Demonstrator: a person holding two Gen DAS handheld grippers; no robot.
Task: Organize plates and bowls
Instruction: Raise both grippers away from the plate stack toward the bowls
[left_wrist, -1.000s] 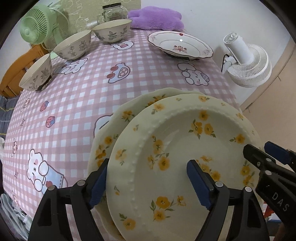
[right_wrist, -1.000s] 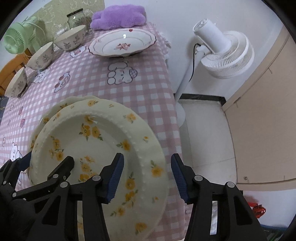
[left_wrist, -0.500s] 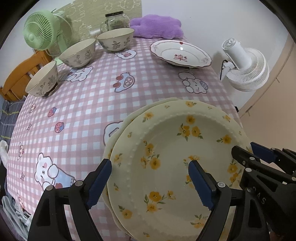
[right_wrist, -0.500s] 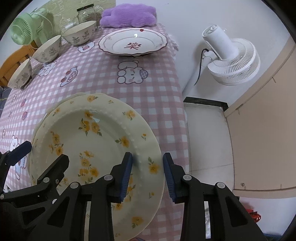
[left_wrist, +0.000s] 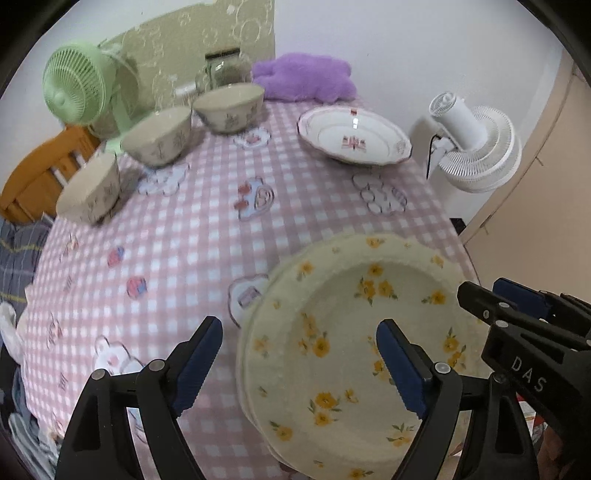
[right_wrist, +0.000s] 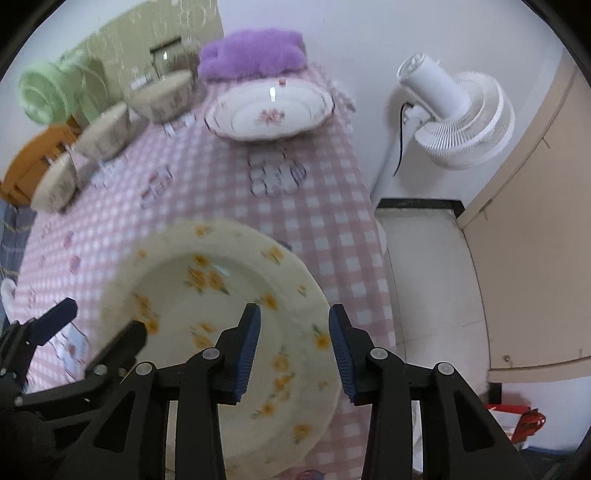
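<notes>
Underneath, pink checked tablecloth (left_wrist: 207, 229) to white wall; white fan (right_wrist: 458, 122) beside table edge. Yellow-flowered plates (left_wrist: 354, 343) stacked at near edge. Left gripper (left_wrist: 299, 358) wide open, empty; right gripper (right_wrist: 294, 350) partly open astride rim, not touching.

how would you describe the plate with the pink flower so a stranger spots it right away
Start at the pink checked tablecloth and look to its far end, just in front of the purple plush cushion. The white plate sits there alone. Its scalloped reddish rim and small pink centre motif set it apart from the yellow-flowered plates and the three bowls.
</notes>
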